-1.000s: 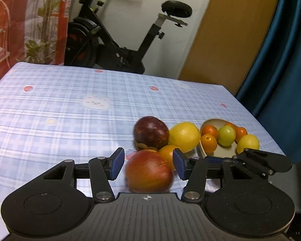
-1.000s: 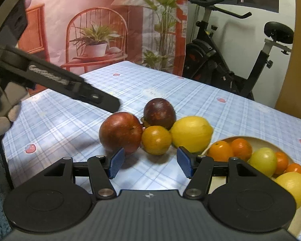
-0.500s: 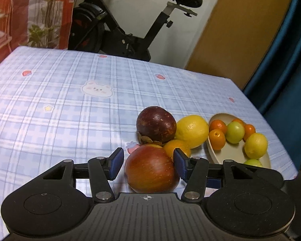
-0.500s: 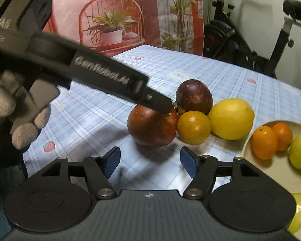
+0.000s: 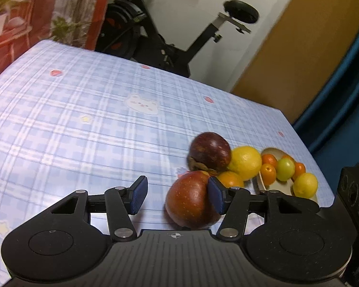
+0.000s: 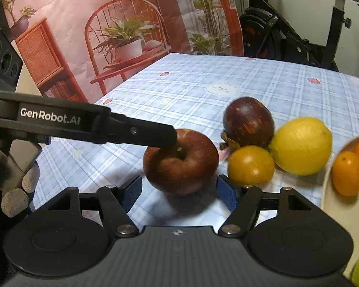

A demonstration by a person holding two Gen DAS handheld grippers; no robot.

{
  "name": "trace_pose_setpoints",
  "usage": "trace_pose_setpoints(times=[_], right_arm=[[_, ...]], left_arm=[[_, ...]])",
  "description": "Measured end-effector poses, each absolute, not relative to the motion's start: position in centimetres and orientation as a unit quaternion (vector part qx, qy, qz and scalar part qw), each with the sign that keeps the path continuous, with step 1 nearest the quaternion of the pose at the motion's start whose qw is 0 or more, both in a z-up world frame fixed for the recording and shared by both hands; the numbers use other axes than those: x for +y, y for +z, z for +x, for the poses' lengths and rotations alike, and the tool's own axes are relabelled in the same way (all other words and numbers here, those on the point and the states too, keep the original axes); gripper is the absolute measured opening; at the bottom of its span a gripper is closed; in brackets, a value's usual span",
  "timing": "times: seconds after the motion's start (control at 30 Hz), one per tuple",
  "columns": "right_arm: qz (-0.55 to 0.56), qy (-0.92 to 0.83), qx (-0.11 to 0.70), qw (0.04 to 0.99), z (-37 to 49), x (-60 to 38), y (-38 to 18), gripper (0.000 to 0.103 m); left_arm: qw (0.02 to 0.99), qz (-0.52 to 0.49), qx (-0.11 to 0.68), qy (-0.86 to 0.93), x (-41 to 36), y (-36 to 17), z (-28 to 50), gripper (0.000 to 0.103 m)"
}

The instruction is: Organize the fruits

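Note:
A red apple (image 5: 191, 201) lies on the blue plaid tablecloth (image 5: 83, 129). My left gripper (image 5: 178, 195) is open; its right pad touches the apple and its left pad stands apart. In the right wrist view the apple (image 6: 182, 165) sits just ahead of my open right gripper (image 6: 179, 190), with the left gripper's finger (image 6: 136, 135) over its top. Behind the apple lie a dark purple fruit (image 6: 249, 122), a small orange (image 6: 251, 165) and a lemon (image 6: 301, 146).
A beige bowl (image 5: 270, 184) at the right holds several small oranges, a green fruit and a yellow one; its rim shows in the right wrist view (image 6: 332, 205). An exercise bike (image 5: 155, 35) stands beyond the table's far edge. A blue curtain (image 5: 342, 110) hangs at the right.
My left gripper has shifted left, so the apple now sits against its right pad rather than centred. My right gripper has moved closer, and the apple is now between its fingertips.

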State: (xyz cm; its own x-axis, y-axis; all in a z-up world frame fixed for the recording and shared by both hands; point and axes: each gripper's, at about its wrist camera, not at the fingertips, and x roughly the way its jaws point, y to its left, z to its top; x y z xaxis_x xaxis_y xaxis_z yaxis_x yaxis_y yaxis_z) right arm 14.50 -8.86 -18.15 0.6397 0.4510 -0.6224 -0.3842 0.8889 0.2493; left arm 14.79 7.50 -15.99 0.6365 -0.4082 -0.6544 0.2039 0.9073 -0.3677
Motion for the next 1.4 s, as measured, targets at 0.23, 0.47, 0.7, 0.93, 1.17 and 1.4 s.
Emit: trace_pose_setpoints(times=[0.23, 0.47, 0.7, 0.93, 1.17, 1.4], right_arm=[[0.006, 0.234, 0.340, 0.911, 15.5, -6.8, -18.3, 0.071], [-0.018, 0.230, 0.334, 0.914, 16.5, -5.7, -18.6, 0.072], [-0.032, 0.226, 0.325, 0.918, 16.6, -5.2, -18.9, 0.072], [-0.042, 0.222, 0.314, 0.922, 16.3, -5.1, -19.3, 0.072], [-0.041, 0.220, 0.308, 0.925, 16.2, -5.1, -19.4, 0.072], [-0.040, 0.212, 0.307, 0.927, 15.9, -5.2, -19.2, 0.070]], left_arm=[[0.897, -0.155, 0.384, -0.155, 9.3, -16.3, 15.2, 0.059], [0.895, -0.161, 0.381, -0.165, 9.2, -16.5, 15.4, 0.062], [0.894, -0.149, 0.380, -0.187, 7.8, -16.7, 15.8, 0.070], [0.895, -0.134, 0.381, -0.191, 6.4, -17.2, 16.1, 0.070], [0.894, -0.115, 0.382, -0.202, 4.8, -17.6, 16.1, 0.069], [0.898, -0.091, 0.383, -0.196, 4.1, -18.3, 16.4, 0.068]])
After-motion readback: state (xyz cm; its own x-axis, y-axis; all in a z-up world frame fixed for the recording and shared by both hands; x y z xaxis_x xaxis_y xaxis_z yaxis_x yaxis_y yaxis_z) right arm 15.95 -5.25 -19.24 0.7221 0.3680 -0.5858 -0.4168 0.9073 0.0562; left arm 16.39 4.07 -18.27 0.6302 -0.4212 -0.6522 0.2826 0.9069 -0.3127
